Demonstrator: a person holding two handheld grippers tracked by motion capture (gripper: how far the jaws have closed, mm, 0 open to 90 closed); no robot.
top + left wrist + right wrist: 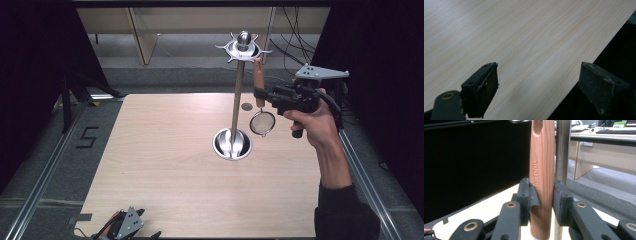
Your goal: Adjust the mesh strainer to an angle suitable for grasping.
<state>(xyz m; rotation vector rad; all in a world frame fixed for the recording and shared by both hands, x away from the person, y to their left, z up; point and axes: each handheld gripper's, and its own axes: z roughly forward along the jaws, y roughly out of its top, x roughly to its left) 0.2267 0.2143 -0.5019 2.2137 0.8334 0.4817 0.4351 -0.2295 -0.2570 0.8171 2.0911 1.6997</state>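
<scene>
A pale wood-grain tabletop (pixel 165 170) is seen from the high view, set on a grey floor (pixel 45 150) between metal rails, with dark curtains to either side and light wooden furniture (pixel 145 35) beyond the far edge. A black marking shaped like a "5" (pixel 86 137) is visible on the floor off the left edge.

A metal utensil stand (pixel 236 100) is placed right of the tabletop's centre, toward the far edge. It consists of a round dished base (pixel 232 144), an upright pole and a hooked crown (pixel 243 47) topped by a ball. Nothing can be made out lying in the base apart from the pole's foot.

A small mesh strainer (pixel 262 123) with a wooden handle (pixel 542 182) is held upright just beside the pole, near the crown, its sieve bowl lowermost and clear of the tabletop. In the right gripper view the handle is clamped between the pads of the right tongs (pixel 541 200); lettering is stamped along it and a hanging hole is cut at its top. The right hand (pixel 312 125) is raised over the right edge.

The left tongs (pixel 537 87) are parted and hold nothing, at the near left corner of the tabletop.
</scene>
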